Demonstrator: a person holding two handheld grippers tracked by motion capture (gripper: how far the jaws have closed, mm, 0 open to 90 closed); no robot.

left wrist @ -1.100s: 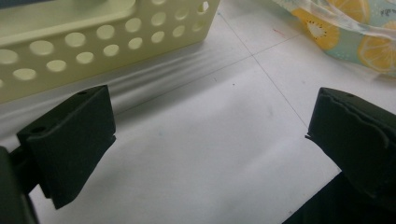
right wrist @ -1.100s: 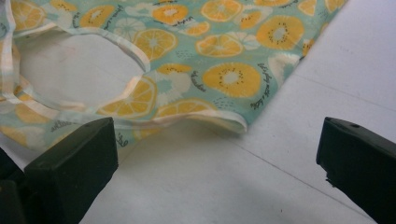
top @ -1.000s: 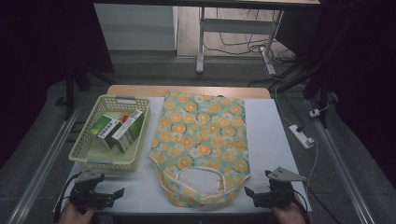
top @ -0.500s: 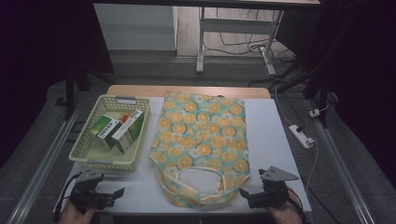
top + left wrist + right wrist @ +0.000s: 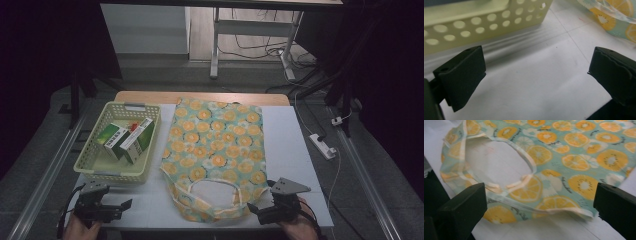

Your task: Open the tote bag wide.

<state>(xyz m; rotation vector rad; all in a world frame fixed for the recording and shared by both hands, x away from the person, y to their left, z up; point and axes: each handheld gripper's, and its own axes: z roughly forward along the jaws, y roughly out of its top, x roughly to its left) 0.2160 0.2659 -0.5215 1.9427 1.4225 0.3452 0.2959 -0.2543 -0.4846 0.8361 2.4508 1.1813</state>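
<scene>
A cloth bag printed with orange and kiwi slices lies flat on the white table, handles toward me. My right gripper is open at the bag's near right corner. In the right gripper view the jaws straddle the bag's hem beside the handle loop, with nothing held. My left gripper is open over bare table in front of the pale yellow basket. In the left gripper view the gripper has the basket wall ahead and a bag edge at the upper right.
The basket holds two green-and-white boxes. A white power strip lies on the floor to the right. A metal desk frame stands beyond the table's far wooden edge.
My right gripper has moved left and a little nearer, up to the bag's near right corner. The left gripper, bag and basket have stayed put.
</scene>
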